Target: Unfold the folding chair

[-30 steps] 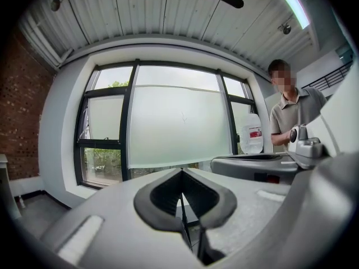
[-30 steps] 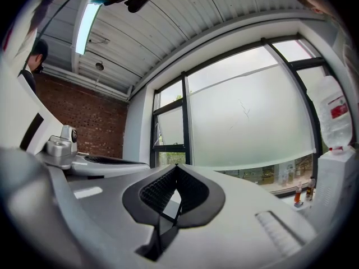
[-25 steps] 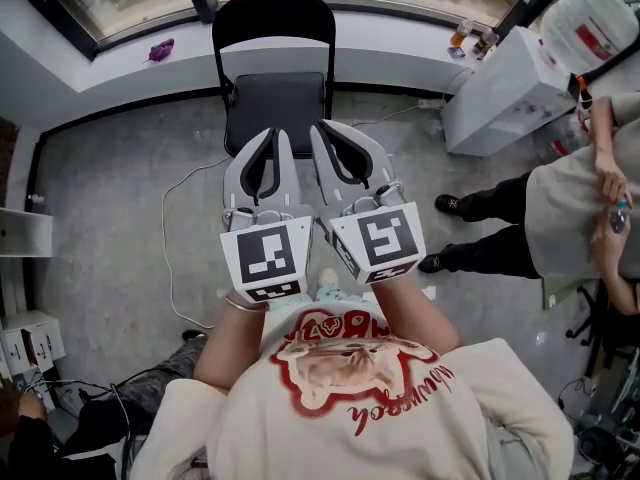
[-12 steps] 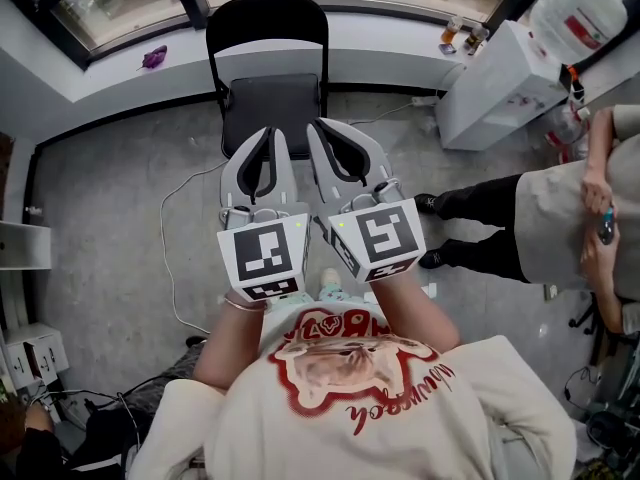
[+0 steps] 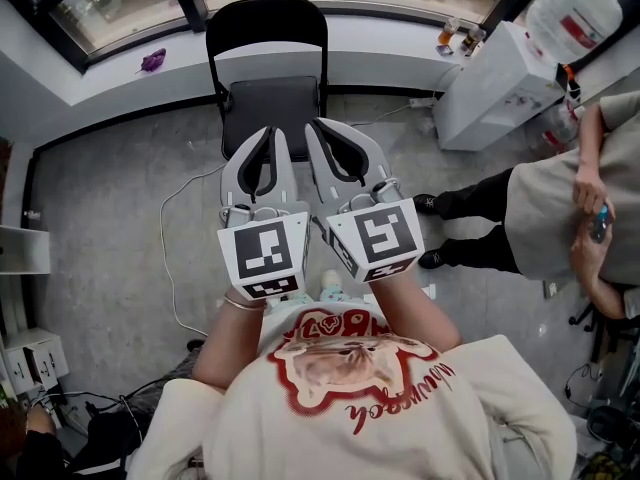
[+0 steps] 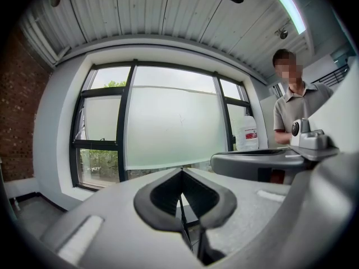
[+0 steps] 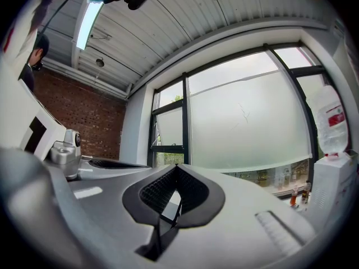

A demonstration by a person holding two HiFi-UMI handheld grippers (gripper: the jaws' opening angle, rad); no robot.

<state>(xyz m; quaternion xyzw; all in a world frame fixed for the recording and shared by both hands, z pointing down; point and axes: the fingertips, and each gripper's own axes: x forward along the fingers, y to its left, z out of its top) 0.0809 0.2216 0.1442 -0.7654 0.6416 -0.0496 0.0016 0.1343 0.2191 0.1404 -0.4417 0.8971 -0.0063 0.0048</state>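
Observation:
The black folding chair (image 5: 270,98) stands unfolded on the grey floor, its backrest against the window wall. Both grippers are held level in front of my chest, side by side, pointing at the chair. In the head view the tips of the left gripper (image 5: 268,134) and the right gripper (image 5: 318,126) overlap the seat's near edge. Each has its jaws together with nothing between them. The left gripper (image 6: 180,172) and the right gripper (image 7: 176,167) each face the frosted window in their own views. The chair is mostly hidden there.
A person (image 5: 560,208) stands at the right beside a white cabinet (image 5: 495,93) with a water bottle (image 5: 575,13) on it. A white cable (image 5: 172,253) loops over the floor left of the chair. White boxes (image 5: 25,343) sit at the left edge.
Both grippers stay in place and shut. The person at the right has shifted a little, and the head view has drifted slightly.

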